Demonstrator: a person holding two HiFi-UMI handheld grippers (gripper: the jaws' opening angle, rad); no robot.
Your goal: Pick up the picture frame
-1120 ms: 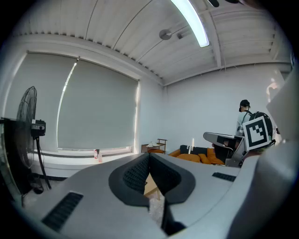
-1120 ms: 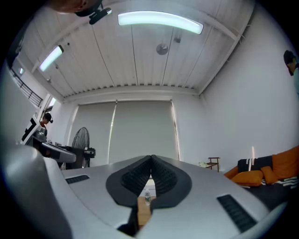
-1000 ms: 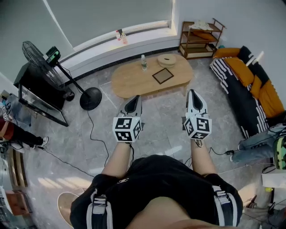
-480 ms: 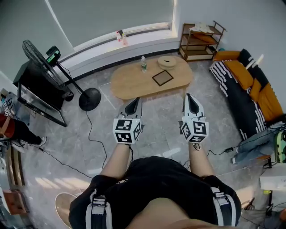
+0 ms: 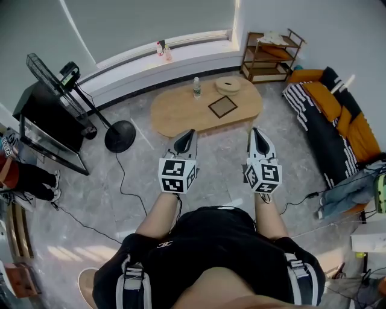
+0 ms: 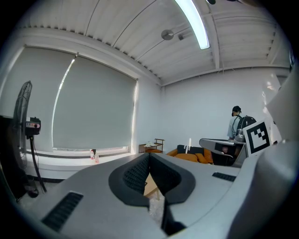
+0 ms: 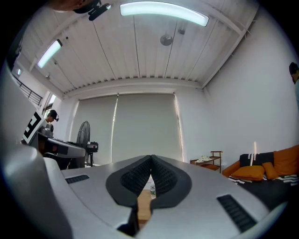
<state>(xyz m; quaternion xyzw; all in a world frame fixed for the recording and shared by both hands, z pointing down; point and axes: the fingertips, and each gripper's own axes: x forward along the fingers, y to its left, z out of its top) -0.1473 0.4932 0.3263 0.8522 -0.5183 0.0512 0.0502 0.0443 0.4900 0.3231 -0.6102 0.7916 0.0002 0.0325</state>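
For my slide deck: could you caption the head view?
Left tool and right tool, both shut and empty, point toward an oval wooden coffee table bearing a dark square picture frame.

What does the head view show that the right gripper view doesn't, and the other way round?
Only the head view shows the picture frame, lying flat on the wooden table. Only the right gripper view shows the ceiling light and, close up, the right gripper with its jaws together and nothing between them. Both show the table, the bottle standing on it, the fan and the shelf.
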